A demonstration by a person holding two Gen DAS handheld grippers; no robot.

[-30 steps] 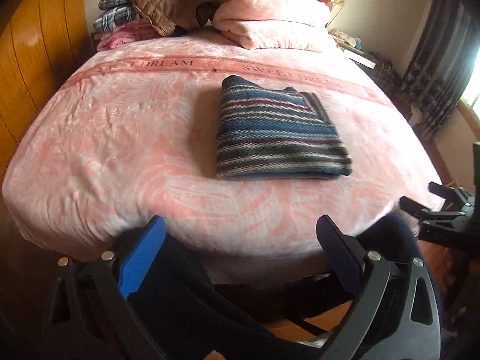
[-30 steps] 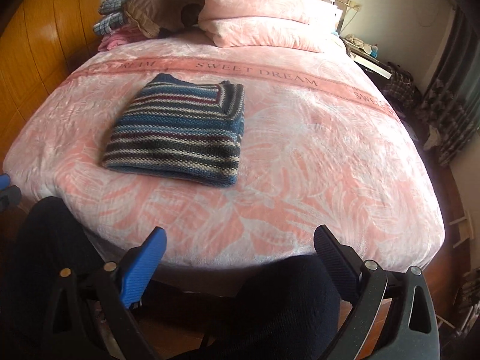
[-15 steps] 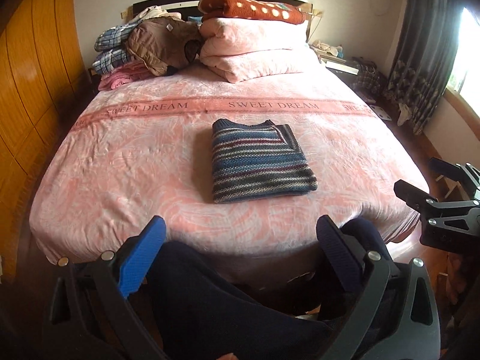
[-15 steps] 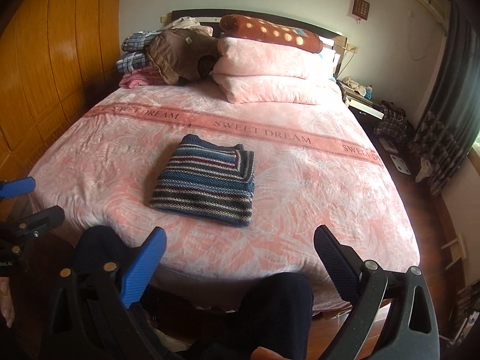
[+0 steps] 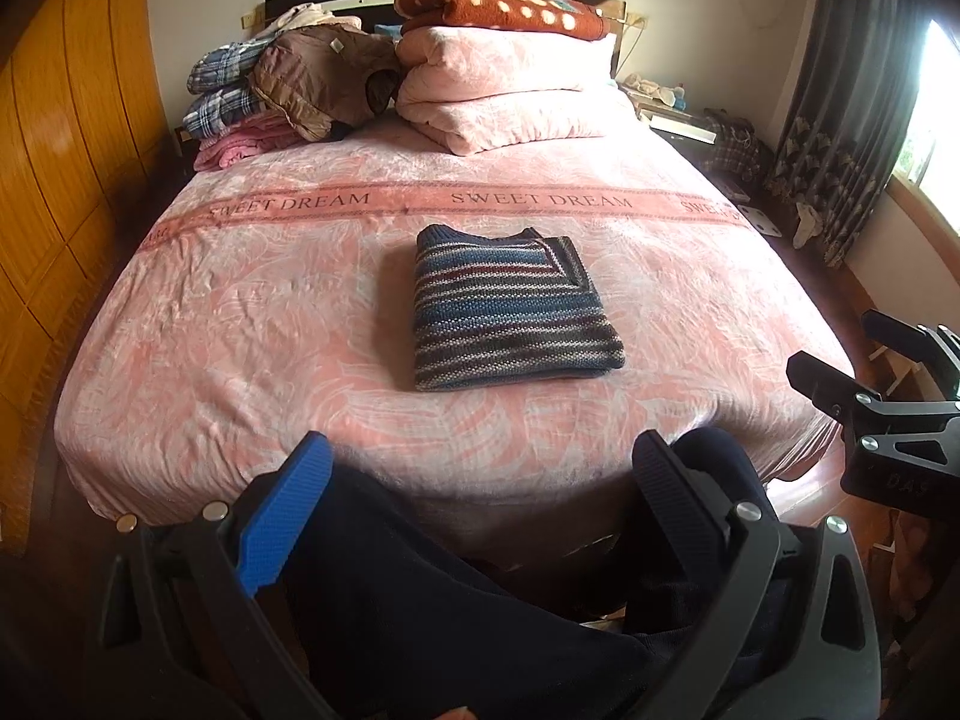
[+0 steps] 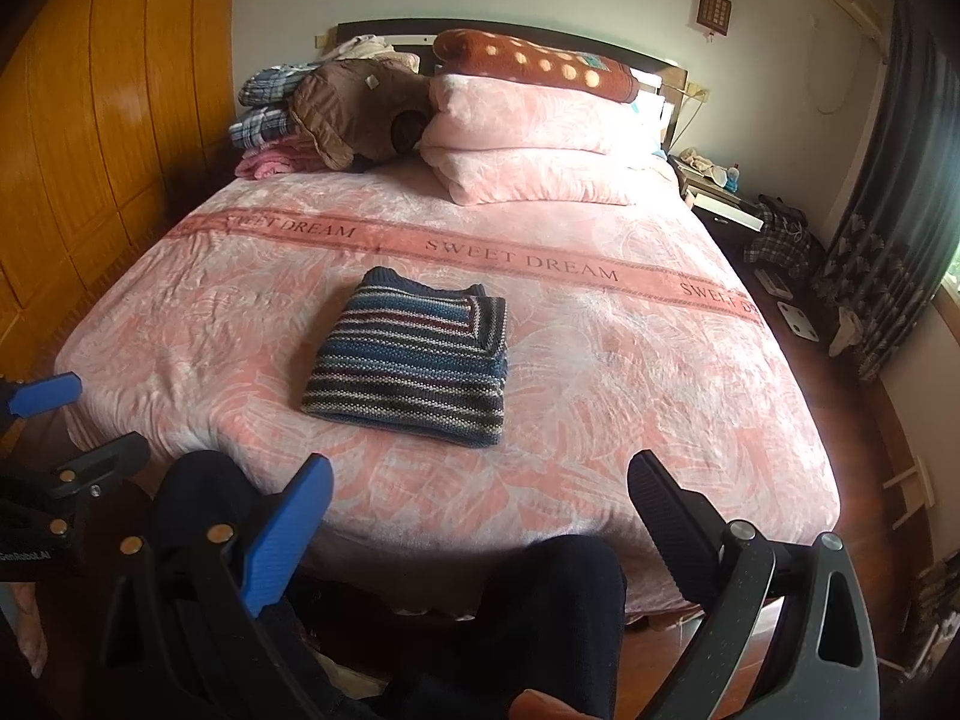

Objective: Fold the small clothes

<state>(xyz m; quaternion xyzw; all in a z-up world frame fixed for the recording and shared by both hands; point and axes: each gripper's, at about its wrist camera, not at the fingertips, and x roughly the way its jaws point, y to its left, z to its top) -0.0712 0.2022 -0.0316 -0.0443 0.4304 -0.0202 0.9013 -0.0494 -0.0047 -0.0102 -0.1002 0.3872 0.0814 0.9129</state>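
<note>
A: What sits nearest the cameras?

B: The left tongs (image 5: 480,468), with one blue finger and one black finger spread wide apart and nothing between them. The right tongs (image 6: 480,489) look the same: fingers apart, gripping nothing. Both hang off the foot of the bed, above the person's dark trouser legs (image 5: 420,612).

A: Can each pair see the other?

B: Yes. The right tongs show at the right edge of the left wrist view (image 5: 888,378), and the left tongs poke in at the left edge of the right wrist view (image 6: 54,426). Neither touches the bed.

A: And the garment?

B: A striped knit sweater (image 5: 510,315), folded into a neat rectangle, lies flat near the middle of the pink bedspread (image 5: 240,312), well apart from both tongs. Its bands run blue, grey, white and dark red. In the right wrist view it sits left of centre (image 6: 414,360).

A: What is beyond it?

B: A darker pink band printed "SWEET DREAM" (image 5: 408,204) crosses the bedspread. Behind that, a folded pink quilt (image 5: 510,90) carries a brown blanket with pale dots (image 5: 504,6). To its left are a brown padded jacket (image 5: 324,78) and a stack of plaid and pink clothes (image 5: 228,102), against the dark headboard (image 6: 384,30).

A: And the sides of the room?

B: Wooden wardrobe panels (image 5: 54,138) on the left, dark curtains (image 5: 840,120) on the right.
</note>
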